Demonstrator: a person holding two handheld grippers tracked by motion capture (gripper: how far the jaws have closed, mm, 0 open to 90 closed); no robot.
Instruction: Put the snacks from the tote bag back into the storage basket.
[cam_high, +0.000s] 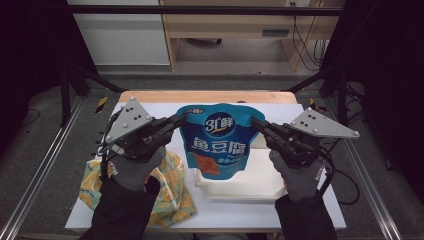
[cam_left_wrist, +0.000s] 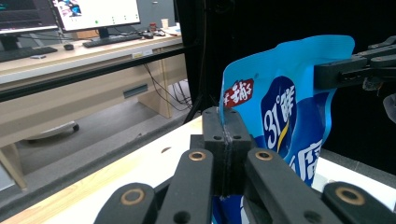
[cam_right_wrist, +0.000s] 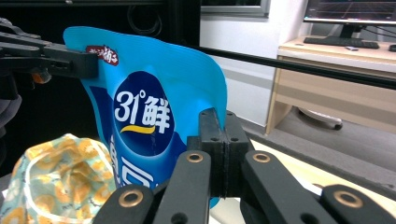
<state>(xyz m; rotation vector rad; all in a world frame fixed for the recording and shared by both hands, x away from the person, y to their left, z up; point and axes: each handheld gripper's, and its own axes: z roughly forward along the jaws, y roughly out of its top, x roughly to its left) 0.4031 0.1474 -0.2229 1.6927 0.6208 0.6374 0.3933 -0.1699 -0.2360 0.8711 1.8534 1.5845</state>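
A blue snack pouch (cam_high: 220, 137) with white Chinese lettering hangs upright above the table, stretched between both grippers. My left gripper (cam_high: 181, 119) is shut on its upper left edge; up close its jaws (cam_left_wrist: 224, 135) pinch the pouch's rim (cam_left_wrist: 280, 93). My right gripper (cam_high: 256, 123) is shut on the upper right edge, and in its own view the jaws (cam_right_wrist: 225, 135) clamp the pouch (cam_right_wrist: 149, 102). Each gripper view shows the other gripper farther off, clamped on the opposite corner.
A white tray (cam_high: 250, 182) lies on the white table (cam_high: 225, 212) under the pouch. A yellow-and-green patterned fabric bag (cam_high: 170, 190) sits at the front left, under my left forearm. Desks with monitors stand beyond the table.
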